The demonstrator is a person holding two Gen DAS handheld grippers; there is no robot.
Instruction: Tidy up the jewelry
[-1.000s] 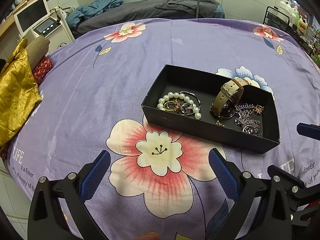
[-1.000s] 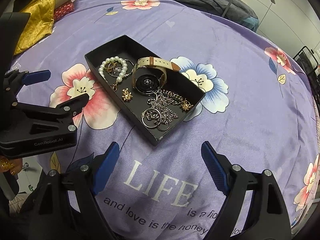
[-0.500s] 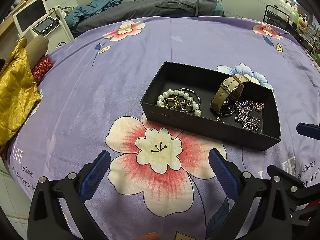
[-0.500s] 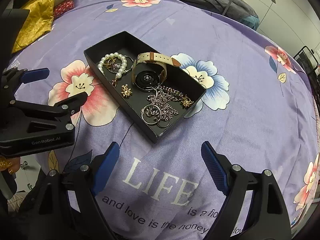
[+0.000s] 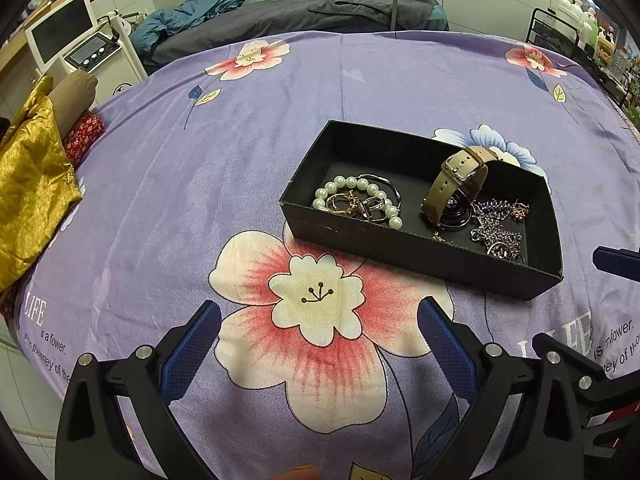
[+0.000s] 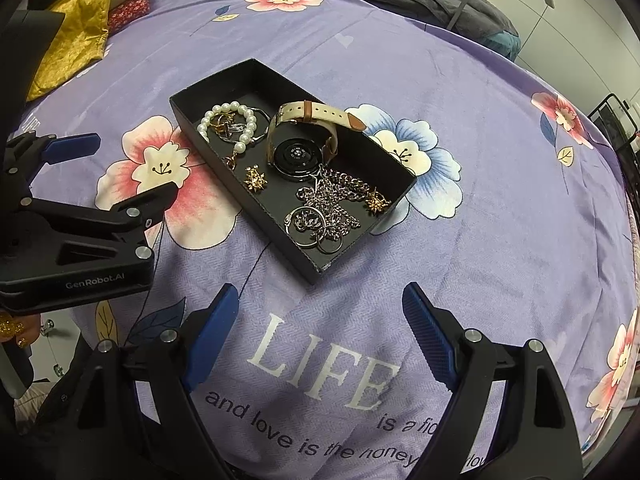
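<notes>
At the far left I saw a crumpled gold satin cloth [image 5: 30, 184] lying at the edge of the lilac flowered bedspread [image 5: 200, 160]. My left tool [image 5: 318, 332] hung low over a big pink-and-cream printed flower, its blue-padded fingers [image 5: 192, 344] spread wide with nothing between them. Just beyond it sat the shallow black rectangular cardboard tray [image 5: 400, 244], resting flat on the bedspread and holding all the jewelry.

Inside the tray, at its left end, I saw a white pearl bead bracelet [image 6: 210, 120] curled around a few small gold and silver rings [image 6: 228, 126], with a thin silver bangle [image 5: 386, 184] against it. A small gold star-shaped earring [image 6: 256, 180] lay alone on the tray floor nearer the front wall. In the middle stood the round black-faced wristwatch with a beige leather strap [image 6: 298, 156], its case tilted and the strap arching up over it. To its right lay a tangled heap of silver chain with large rings [image 6: 324, 212], touching the watch, and a second gold star earring [image 6: 376, 202] close to the right end wall.

My right tool [image 6: 320, 324] hovered above the white printed word LIFE, short of the tray's near corner, its fingers likewise held wide apart and empty. From that view the left tool sat well off to the side, apart from the tray.
</notes>
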